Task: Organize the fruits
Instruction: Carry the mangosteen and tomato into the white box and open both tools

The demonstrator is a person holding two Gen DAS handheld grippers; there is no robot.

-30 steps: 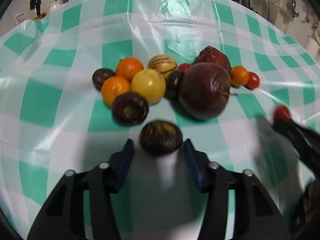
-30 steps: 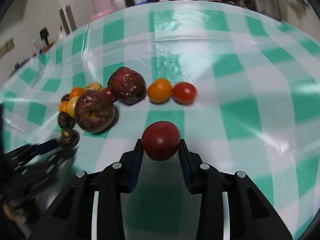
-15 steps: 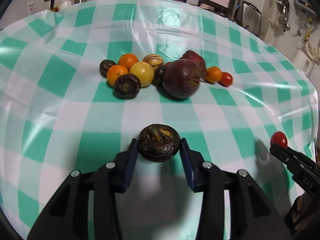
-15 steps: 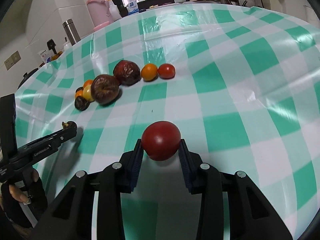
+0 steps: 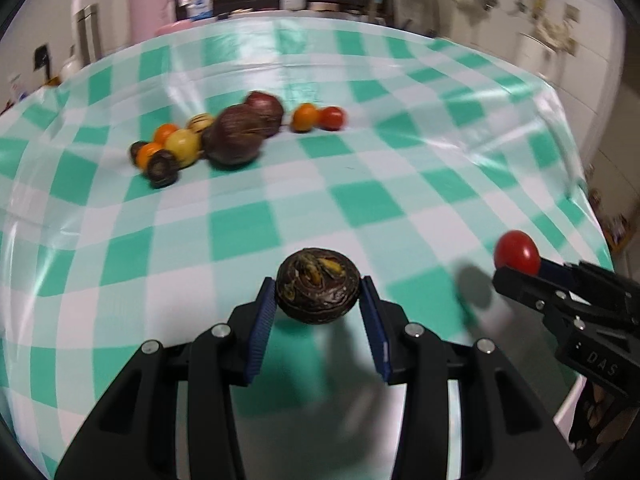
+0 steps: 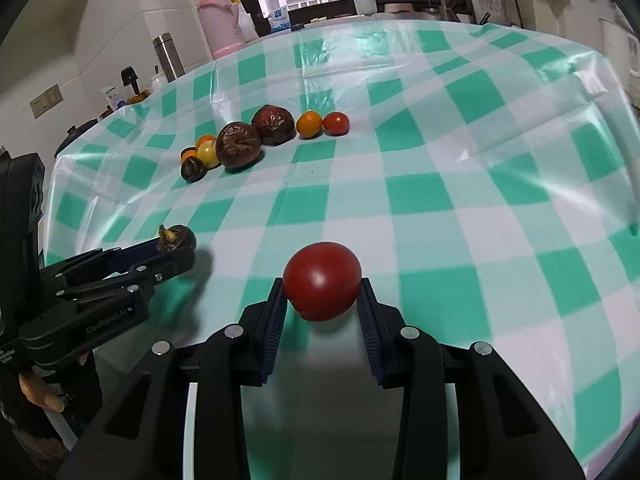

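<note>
My left gripper [image 5: 318, 300] is shut on a dark brown wrinkled fruit [image 5: 317, 290], held above the near part of the checked table [image 5: 248, 224]. My right gripper [image 6: 322, 296] is shut on a red tomato [image 6: 322, 285], also off the cloth. In the left wrist view the right gripper [image 5: 520, 270] shows at the right edge with the tomato [image 5: 516, 251]. In the right wrist view the left gripper [image 6: 176, 250] shows at the left with its fruit [image 6: 176, 238]. Far back lies the fruit pile [image 6: 240, 144]: two large dark fruits, oranges, a yellow fruit, small dark ones, plus an orange [image 6: 309, 123] and a tomato [image 6: 335, 123].
A white plate rim [image 6: 190, 408] curves under my right gripper at the table's near edge. Beyond the far edge stand a pink jug [image 6: 218, 20], a steel flask [image 6: 168, 56] and bottles by a window. A hand [image 6: 38, 394] holds the left tool.
Both grippers have drawn back from the fruit pile toward the table's near edge, each carrying its fruit. The pile now looks smaller and farther away. The left view has swung to the right.
</note>
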